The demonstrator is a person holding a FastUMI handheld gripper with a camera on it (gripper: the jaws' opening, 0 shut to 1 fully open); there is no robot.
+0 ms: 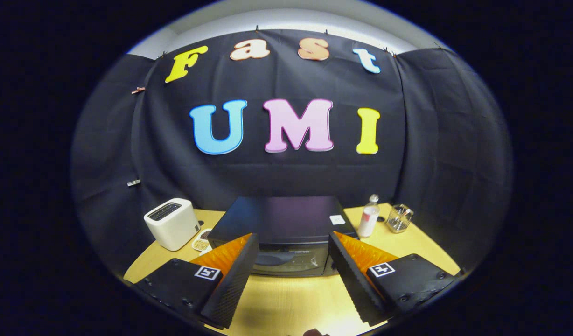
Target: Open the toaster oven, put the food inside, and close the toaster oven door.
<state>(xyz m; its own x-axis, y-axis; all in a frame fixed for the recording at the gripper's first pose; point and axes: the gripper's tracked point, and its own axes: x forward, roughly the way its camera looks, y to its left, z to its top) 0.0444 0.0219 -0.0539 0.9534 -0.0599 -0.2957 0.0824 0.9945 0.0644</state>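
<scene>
A black toaster oven (281, 219) stands on the wooden table (286, 298), straight ahead of my fingers. Its glass door (291, 261) faces me and looks closed. My gripper (293, 242) is open, held above the table in front of the oven, with nothing between its fingers. The oven front shows in the gap between the two fingers. A plate with food (202, 241) lies on the table left of the oven, partly hidden behind my left finger (235, 275).
A white pop-up toaster (171, 223) sits left of the oven. To the oven's right stand a clear bottle with a red label (368, 217) and a glass holder (399, 218). The black cloth wall closes the booth behind them.
</scene>
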